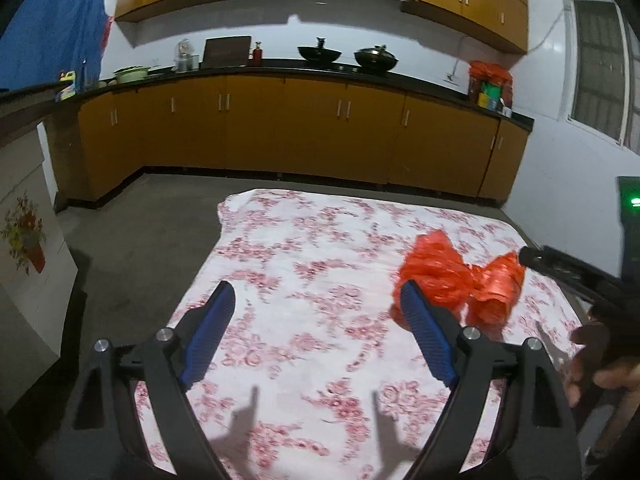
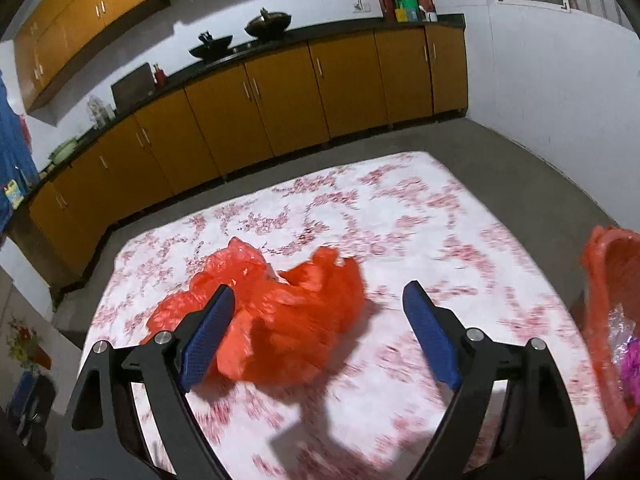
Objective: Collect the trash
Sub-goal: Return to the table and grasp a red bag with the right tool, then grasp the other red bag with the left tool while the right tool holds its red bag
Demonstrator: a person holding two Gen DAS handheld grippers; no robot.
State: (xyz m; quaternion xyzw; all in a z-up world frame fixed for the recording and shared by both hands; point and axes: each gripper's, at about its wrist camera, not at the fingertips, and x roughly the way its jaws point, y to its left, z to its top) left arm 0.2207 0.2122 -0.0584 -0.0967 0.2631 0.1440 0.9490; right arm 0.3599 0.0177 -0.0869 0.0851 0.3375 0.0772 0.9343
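Left gripper [image 1: 318, 308] — blue-padded fingers [image 1: 212, 332] spread wide, nothing between them, poised over the floral cloth [image 1: 304, 264]; pad bases cut off by the black frame.

Right gripper [image 2: 320, 308] — jaws likewise wide apart, pressing on nothing; left pad [image 2: 208, 336] overlapping the near edge of the crumpled red plastic bag [image 2: 288, 312] in view, contact not determinable through motion blur. In the left wrist view, only a dark finger tip [image 1: 532, 256] of it entering from the right edge, just beside the bag.

Red plastic bag [image 1: 460, 280] — lying crumpled on the cloth, right of centre in the left wrist view, left of centre in the right wrist view; contents, if any, hidden in its folds; near left portion masked by the gripper pad.

Red-lined bin [image 2: 608, 320] — at the far right edge of the right wrist view, mostly cropped; something shiny and purple inside, not identifiable.

Hand [image 1: 600, 364] — partly visible at the right margin of the left wrist view, dark and blurred.

Background — yellow cabinets [image 1: 280, 128] under a dark counter with two woks [image 1: 320, 53]; small items on the counter too small to tell. Cloth pattern smeared by blur in the near field.
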